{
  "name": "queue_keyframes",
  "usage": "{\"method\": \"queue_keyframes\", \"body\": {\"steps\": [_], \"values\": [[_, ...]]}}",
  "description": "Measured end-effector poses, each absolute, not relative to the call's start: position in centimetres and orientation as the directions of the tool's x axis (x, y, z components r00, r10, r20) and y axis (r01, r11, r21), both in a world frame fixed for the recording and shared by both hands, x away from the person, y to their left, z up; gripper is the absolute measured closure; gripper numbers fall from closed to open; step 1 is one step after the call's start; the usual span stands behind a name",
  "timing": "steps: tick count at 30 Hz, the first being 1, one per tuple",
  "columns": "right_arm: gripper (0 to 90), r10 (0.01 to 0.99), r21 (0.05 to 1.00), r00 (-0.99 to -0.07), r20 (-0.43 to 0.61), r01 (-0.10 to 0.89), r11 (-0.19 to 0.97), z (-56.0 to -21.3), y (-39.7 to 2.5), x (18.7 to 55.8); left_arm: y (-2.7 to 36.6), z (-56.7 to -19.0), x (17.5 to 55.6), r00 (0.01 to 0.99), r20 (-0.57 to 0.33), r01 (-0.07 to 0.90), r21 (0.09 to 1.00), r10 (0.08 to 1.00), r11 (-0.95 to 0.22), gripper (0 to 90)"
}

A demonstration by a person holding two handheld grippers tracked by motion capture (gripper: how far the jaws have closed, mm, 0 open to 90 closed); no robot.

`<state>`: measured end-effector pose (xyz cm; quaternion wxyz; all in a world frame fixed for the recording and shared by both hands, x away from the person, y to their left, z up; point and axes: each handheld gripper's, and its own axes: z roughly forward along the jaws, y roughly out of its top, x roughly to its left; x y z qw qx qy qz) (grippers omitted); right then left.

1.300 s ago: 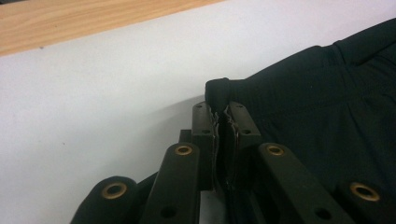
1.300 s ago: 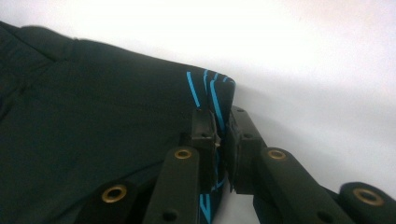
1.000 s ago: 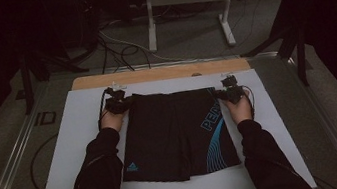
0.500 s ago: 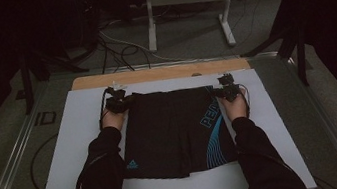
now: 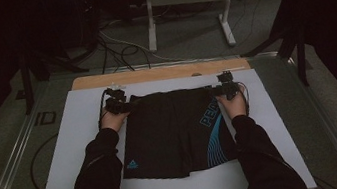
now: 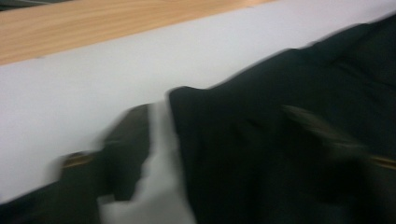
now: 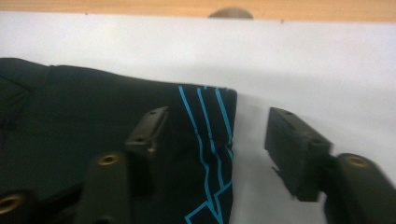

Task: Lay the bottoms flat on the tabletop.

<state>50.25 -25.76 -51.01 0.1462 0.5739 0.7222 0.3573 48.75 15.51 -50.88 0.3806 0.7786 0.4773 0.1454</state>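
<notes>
Black shorts [image 5: 171,129] with blue stripes and lettering lie flat on the white board [image 5: 77,138]. My left gripper [image 5: 117,103] is at their far left corner and my right gripper [image 5: 226,88] at their far right corner. The left gripper view is blurred: the left gripper [image 6: 217,116] is open, with the shorts' corner [image 6: 261,154] between its jaws. In the right gripper view the right gripper [image 7: 217,121] is open and straddles the blue-striped corner [image 7: 205,116]. One jaw is over the fabric, the other over the bare board.
A wooden table edge [image 5: 153,74] runs along the far side of the board. Beyond it stand a metal frame [image 5: 183,1] and cables [image 5: 114,47] on the floor. Metal rails [image 5: 11,168] flank the board.
Both grippers have edged slightly inward onto the shorts' far corners. The shorts lie as before.
</notes>
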Motion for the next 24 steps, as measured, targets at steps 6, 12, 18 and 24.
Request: {"method": "queue_keyframes", "body": {"steps": [6, 12, 18, 24], "values": [[13.8, 0.903, 0.704, -0.391, 0.179, 0.692, 0.160, -50.1, -25.3, 49.5, 16.0, -49.7, 48.0, 0.529, -0.183, 0.629, 0.740, 0.828, -0.238, 4.6], [11.8, 0.867, 0.720, -0.470, 0.162, 0.658, 0.222, -49.3, -24.6, 48.5, 16.3, -48.3, 46.9, 0.583, -0.167, 0.601, 0.748, 0.795, -0.283, 0.2], [10.3, 0.818, 0.727, -0.554, 0.152, 0.624, 0.287, -48.1, -23.9, 47.5, 17.0, -47.4, 45.5, 0.649, -0.198, 0.569, 0.768, 0.734, -0.296, 0.1], [9.1, 0.762, 0.747, -0.624, 0.175, 0.588, 0.310, -47.4, -23.3, 46.4, 17.4, -46.7, 44.2, 0.682, -0.202, 0.548, 0.777, 0.703, -0.309, 0.1]]}}
